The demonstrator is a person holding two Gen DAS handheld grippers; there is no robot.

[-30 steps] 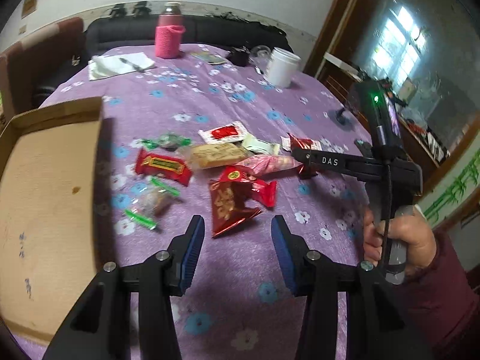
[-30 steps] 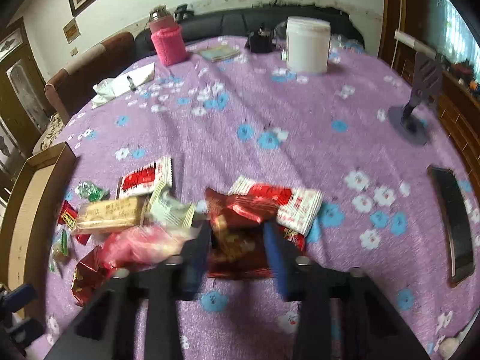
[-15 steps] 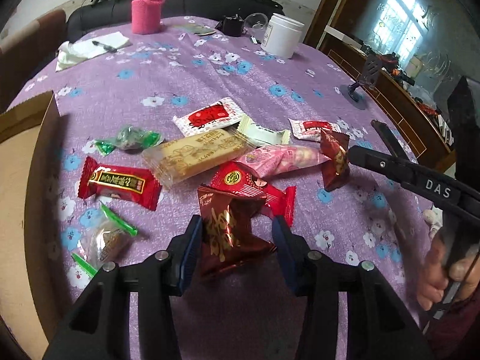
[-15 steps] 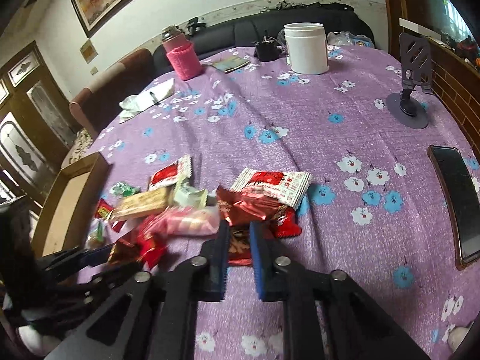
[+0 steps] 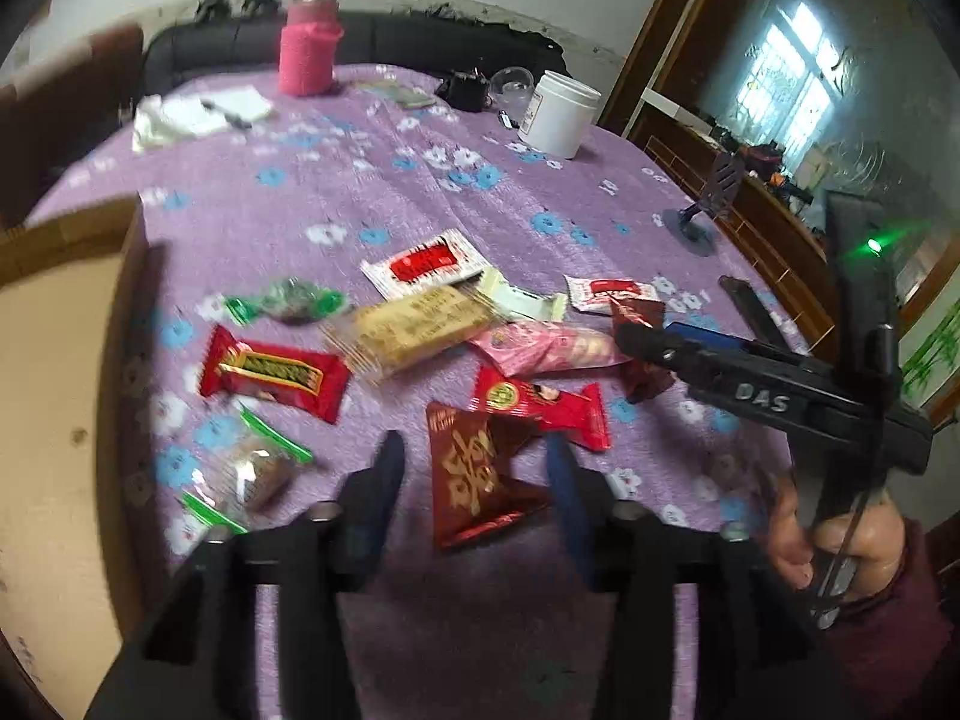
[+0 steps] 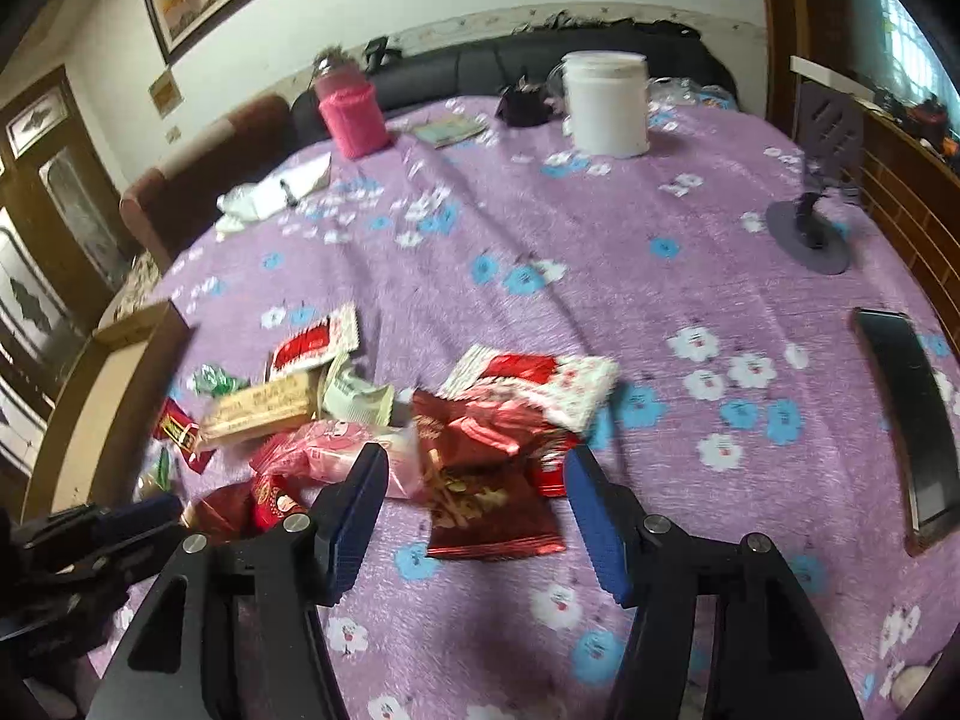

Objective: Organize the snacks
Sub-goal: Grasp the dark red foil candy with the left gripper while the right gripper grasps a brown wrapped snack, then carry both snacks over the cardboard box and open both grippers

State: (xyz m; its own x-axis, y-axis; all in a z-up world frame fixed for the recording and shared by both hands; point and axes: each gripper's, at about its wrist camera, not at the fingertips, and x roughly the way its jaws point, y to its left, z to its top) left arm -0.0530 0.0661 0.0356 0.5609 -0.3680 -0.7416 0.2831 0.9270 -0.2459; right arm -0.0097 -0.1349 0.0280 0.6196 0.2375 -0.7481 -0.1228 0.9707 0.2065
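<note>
A: Report the left gripper (image 5: 474, 480).

B: Its jaws stand apart, holding nothing. A dark red foil packet with gold print (image 5: 477, 474) lies flat on the counter (image 5: 420, 192) between the two blue pads, at the lower centre of the left wrist view. Whether the pads touch it cannot be told; the frame is blurred.

A: And the right gripper (image 6: 474, 510)?

B: Also spread wide, empty. In the right wrist view a second dark red foil packet (image 6: 486, 510) lies between its fingers at lower centre, partly over a pink wrapper (image 6: 336, 450).

A: Where is the rest of the snack pile?

B: At the centre of the left wrist view: a red bar with a gold label (image 5: 273, 372) at the left, a tan biscuit pack (image 5: 414, 324) in the middle, a green-ended candy (image 5: 288, 300) above the red bar, a white sachet with a red panel (image 5: 426, 261) at the top. All lie on the purple floral cloth.

A: Container?

B: An open cardboard box (image 5: 54, 396) fills the left edge, just beside the pile.

A: Other items?

B: A pink-sleeved bottle (image 5: 309, 42) and a white jar (image 5: 561, 114) stand at the far side of the counter, in the upper part of the frame, well apart from the snacks.
</note>
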